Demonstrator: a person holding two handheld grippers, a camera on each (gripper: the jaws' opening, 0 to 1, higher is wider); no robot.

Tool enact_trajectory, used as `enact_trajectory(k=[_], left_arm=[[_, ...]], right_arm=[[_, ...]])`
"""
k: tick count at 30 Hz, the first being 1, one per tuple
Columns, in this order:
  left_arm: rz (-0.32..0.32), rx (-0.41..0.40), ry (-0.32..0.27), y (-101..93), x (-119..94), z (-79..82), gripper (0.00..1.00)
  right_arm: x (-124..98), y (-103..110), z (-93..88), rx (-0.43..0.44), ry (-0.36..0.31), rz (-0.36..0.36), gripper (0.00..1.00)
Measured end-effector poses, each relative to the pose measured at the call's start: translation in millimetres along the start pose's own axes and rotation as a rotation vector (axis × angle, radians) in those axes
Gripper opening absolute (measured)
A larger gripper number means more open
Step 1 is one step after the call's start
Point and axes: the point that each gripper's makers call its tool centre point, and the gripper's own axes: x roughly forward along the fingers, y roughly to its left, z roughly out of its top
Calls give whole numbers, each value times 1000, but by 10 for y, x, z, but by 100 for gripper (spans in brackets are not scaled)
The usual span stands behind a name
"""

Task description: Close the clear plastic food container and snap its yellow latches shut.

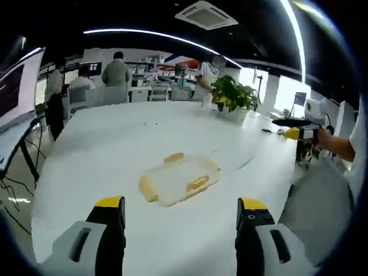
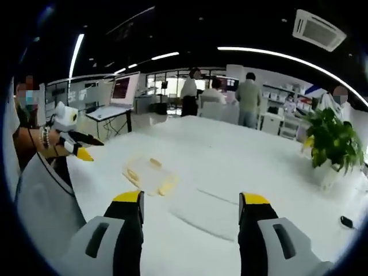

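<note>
container: clear food container (image 1: pixel 179 180) mid table (image 1: pixel 115 144), yellow latches (image 1: pixel 197 184) look unsnapped
left gripper (image 1: pixel 180 214): jaws spread, empty, short of it
right gripper (image 2: pixel 191 207): jaws spread, empty
risk: light box may skid when a latch is pressed

Your ceiling light strips (image 1: pixel 144 33) glare bright above the washed-out white tabletop (image 1: pixel 115 149); everything looks soft, and edges bend with fisheye distortion.
</note>
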Motion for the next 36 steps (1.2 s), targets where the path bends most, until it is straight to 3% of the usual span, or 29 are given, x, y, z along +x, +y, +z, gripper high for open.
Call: enact_trajectory(k=[2, 6, 9, 14, 19, 26, 30, 33, 36], left_arm=[[0, 96, 38, 89, 71, 29, 75], [-38, 182, 74, 193, 219, 122, 71], [-63, 297, 129, 299, 340, 171, 71], [-124, 462, 232, 397, 515, 117, 72], [-173, 574, 314, 475, 625, 30, 73], [-260, 660, 394, 517, 768, -85, 66], [-279, 694, 417, 572, 872, -81, 67], [-356, 766, 432, 519, 933, -82, 68], [-360, 783, 461, 543, 1000, -108, 68]], right_arm=[[145, 52, 66, -44, 4, 31, 63], [399, 204, 150, -127, 24, 118, 61], [620, 313, 151, -254, 72, 186, 61], [884, 421, 78, -375, 150, 293, 61], [1105, 428, 44, -472, 195, 346, 59], [1340, 473, -77, -564, 261, 431, 59], [1452, 511, -187, -604, 308, 481, 59], [1542, 518, -313, -611, 367, 519, 59], [1608, 528, -443, -621, 428, 552, 58]])
